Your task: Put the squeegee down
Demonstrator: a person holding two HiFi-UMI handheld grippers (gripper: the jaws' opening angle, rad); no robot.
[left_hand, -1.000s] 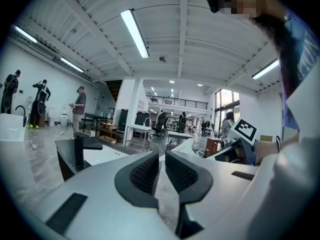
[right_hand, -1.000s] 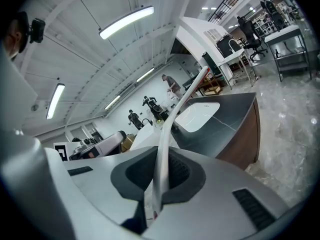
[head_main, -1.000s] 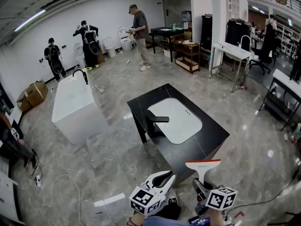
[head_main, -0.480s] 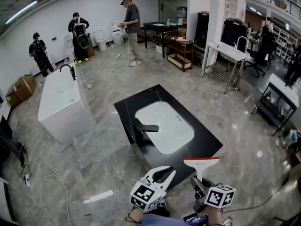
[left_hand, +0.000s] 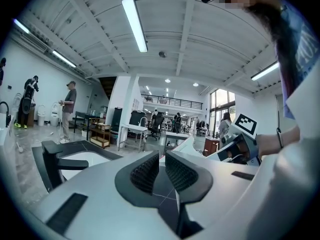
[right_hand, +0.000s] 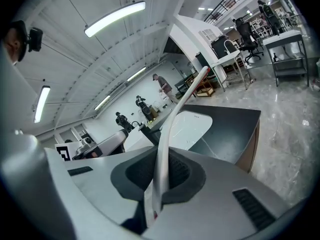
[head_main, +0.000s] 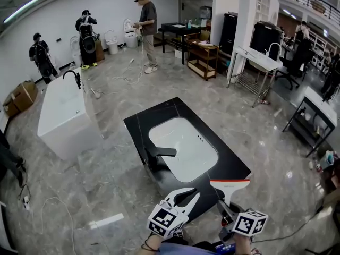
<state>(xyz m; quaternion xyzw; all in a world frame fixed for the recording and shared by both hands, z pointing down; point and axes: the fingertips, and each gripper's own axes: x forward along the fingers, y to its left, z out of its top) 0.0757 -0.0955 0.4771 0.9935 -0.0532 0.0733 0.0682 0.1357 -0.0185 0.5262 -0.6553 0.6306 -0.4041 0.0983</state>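
Observation:
A white squeegee [head_main: 229, 185] with a red-edged blade stands upright in my right gripper [head_main: 227, 209], which is shut on its handle. Its blade hangs above the near corner of the black counter [head_main: 151, 116]. In the right gripper view the white handle [right_hand: 172, 124] runs up from between the jaws of my right gripper [right_hand: 162, 171]. Beside it on the left, my left gripper [head_main: 192, 195] is shut with nothing in it, over the counter's near edge. The left gripper view shows its ribbed pads [left_hand: 147, 171] close together on my left gripper [left_hand: 161, 164].
The counter holds a white sink basin [head_main: 183, 145] and a black faucet [head_main: 158, 153]. A white bathtub [head_main: 64, 110] stands to the left, with a cable [head_main: 53, 211] on the floor. People [head_main: 146, 15] stand at the back; tables [head_main: 260, 57] and shelves line the right.
Both grippers and the squeegee have moved forward to the counter's near edge. The counter now lies closer and lower in the head view.

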